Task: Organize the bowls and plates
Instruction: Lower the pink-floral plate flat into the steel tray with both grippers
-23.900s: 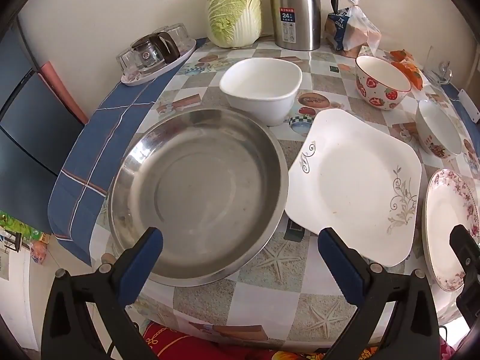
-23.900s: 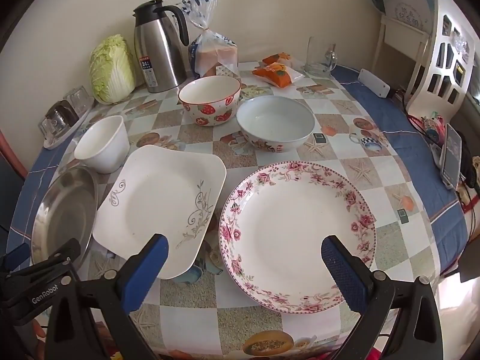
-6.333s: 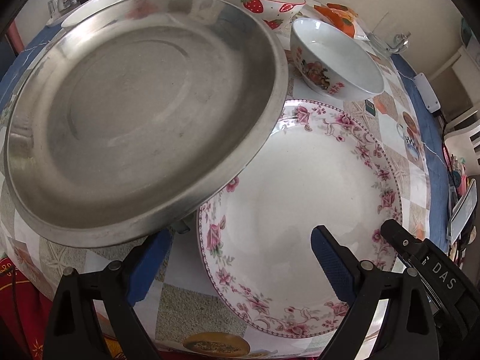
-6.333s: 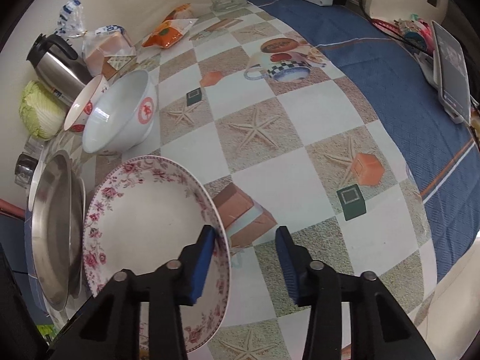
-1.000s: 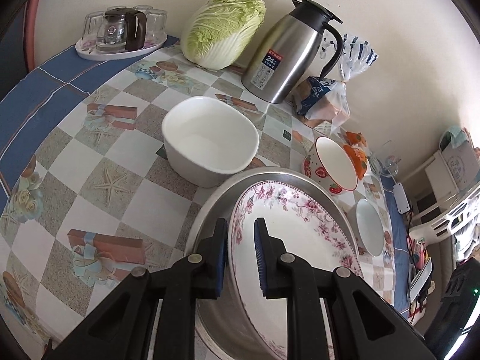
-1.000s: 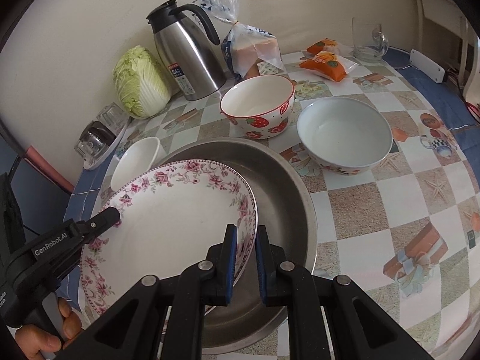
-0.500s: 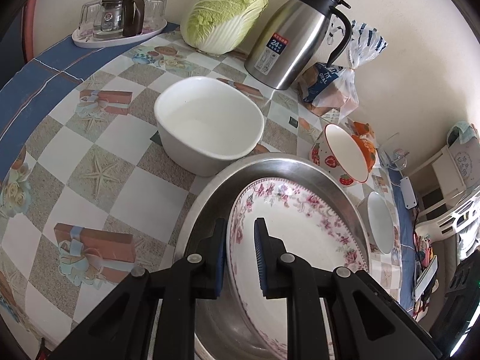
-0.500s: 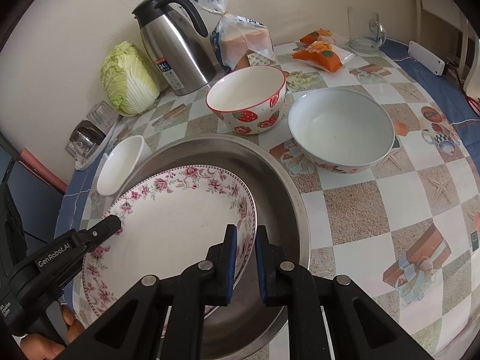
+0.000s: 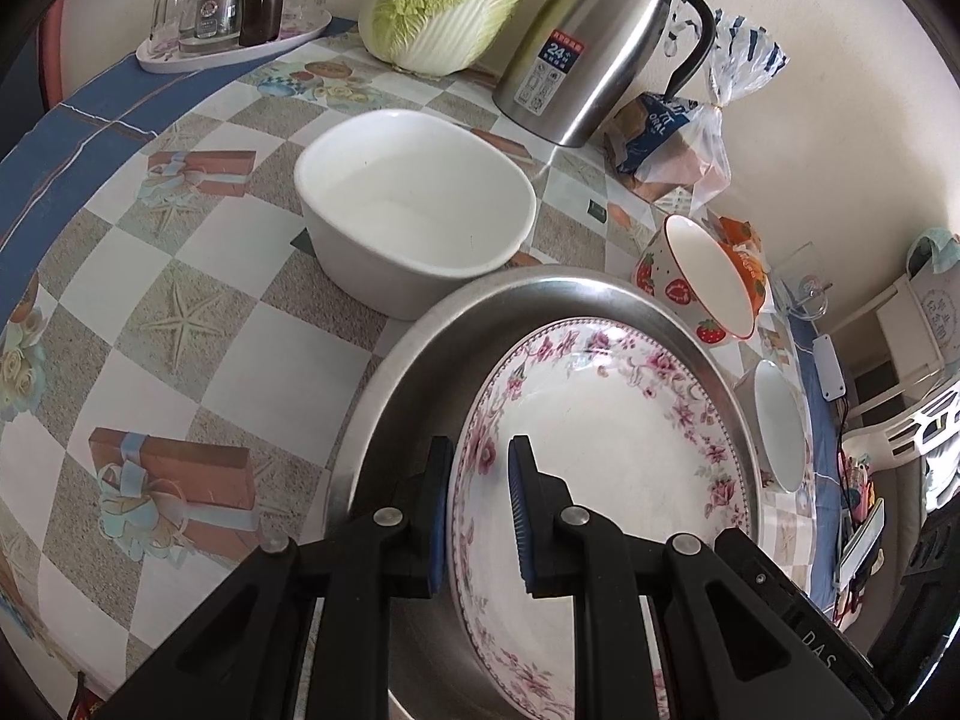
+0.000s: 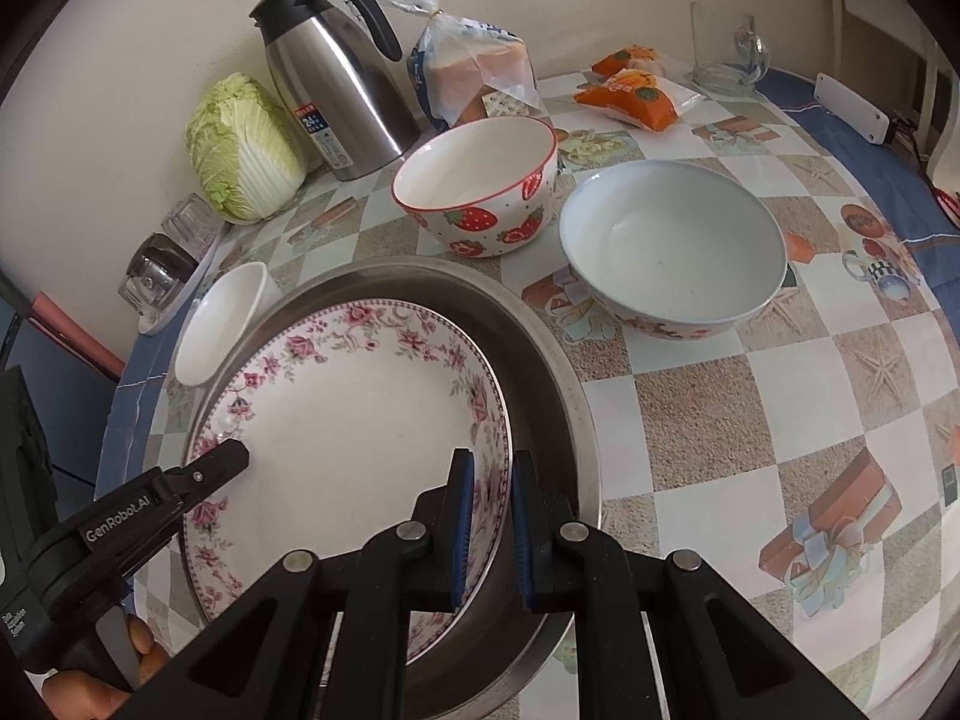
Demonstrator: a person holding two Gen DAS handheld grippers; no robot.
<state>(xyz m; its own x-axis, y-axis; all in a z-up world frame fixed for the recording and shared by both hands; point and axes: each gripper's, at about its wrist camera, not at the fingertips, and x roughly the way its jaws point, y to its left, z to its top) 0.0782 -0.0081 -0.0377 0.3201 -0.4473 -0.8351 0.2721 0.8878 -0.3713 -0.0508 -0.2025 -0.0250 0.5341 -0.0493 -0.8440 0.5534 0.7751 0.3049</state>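
1. Pinching the rim of the round white plate with the pink floral border, the left gripper has its 2 blue-padded fingers closed on the plate's left edge.
2. The right gripper clamps the opposite edge of the same plate, 1 blue pad on each face of the rim.
3. The plate sits inside the large round stainless-steel basin, tilted, with its right edge raised off the basin floor in the right wrist view.
4. A white rounded-square ceramic bowl stands just beyond the basin's left rim, touching or nearly touching it.
5. A strawberry-patterned bowl with a red rim and a wide pale bowl with a printed outside stand side by side behind the basin's right side.
6. Against the wall are a steel thermos jug with a black handle, a napa cabbage and a bagged loaf of bread.
7. Everything rests on a checked oilcloth table.
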